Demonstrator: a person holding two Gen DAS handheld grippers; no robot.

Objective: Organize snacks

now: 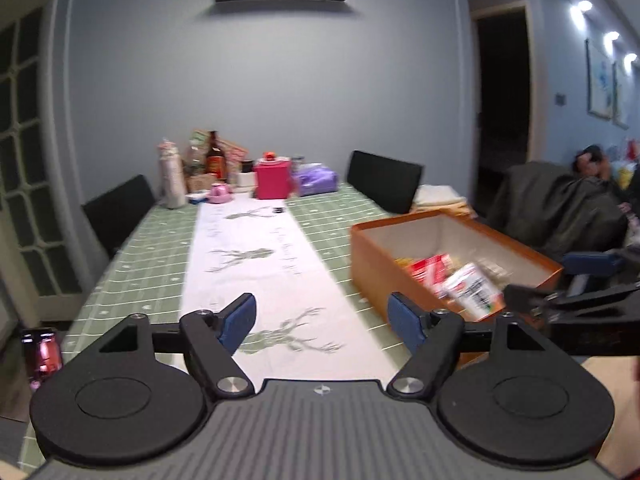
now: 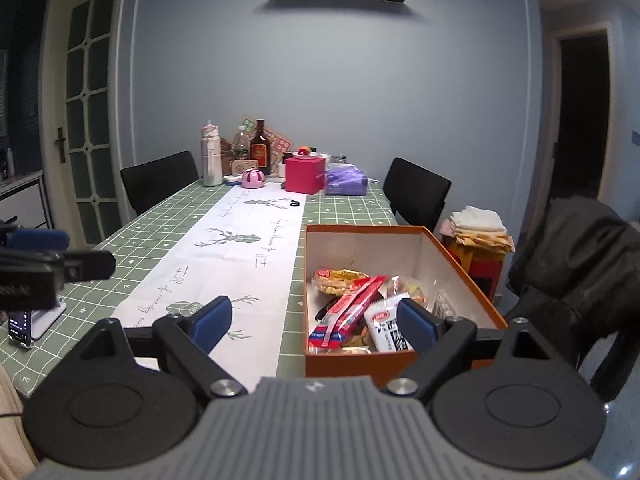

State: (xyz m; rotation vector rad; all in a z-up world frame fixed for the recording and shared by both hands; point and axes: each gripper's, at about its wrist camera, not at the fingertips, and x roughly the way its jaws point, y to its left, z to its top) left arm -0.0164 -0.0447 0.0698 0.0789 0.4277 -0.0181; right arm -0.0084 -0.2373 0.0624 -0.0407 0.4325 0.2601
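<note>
An orange cardboard box (image 2: pixel 460 276) with a white inside stands on the table's right side and holds several snack packets: a red stick pack (image 2: pixel 352 304), a white packet (image 2: pixel 386 326) and a yellow-red bag (image 2: pixel 336 280). The box also shows in the left wrist view (image 1: pixel 372 264) with blurred packets (image 1: pixel 468 286) in it. My left gripper (image 1: pixel 324 320) is open and empty over the white table runner. My right gripper (image 2: pixel 314 322) is open and empty, its right finger in front of the box's near end. The other gripper shows at the edge of each view.
The table (image 2: pixel 160 236) has a green checked cloth and a white deer-print runner (image 2: pixel 236 256). At the far end stand bottles (image 2: pixel 260 148), a pink box (image 2: pixel 304 174) and a purple pack (image 2: pixel 346 184). Black chairs (image 2: pixel 416 194) flank it. A phone (image 2: pixel 22 326) rests at left.
</note>
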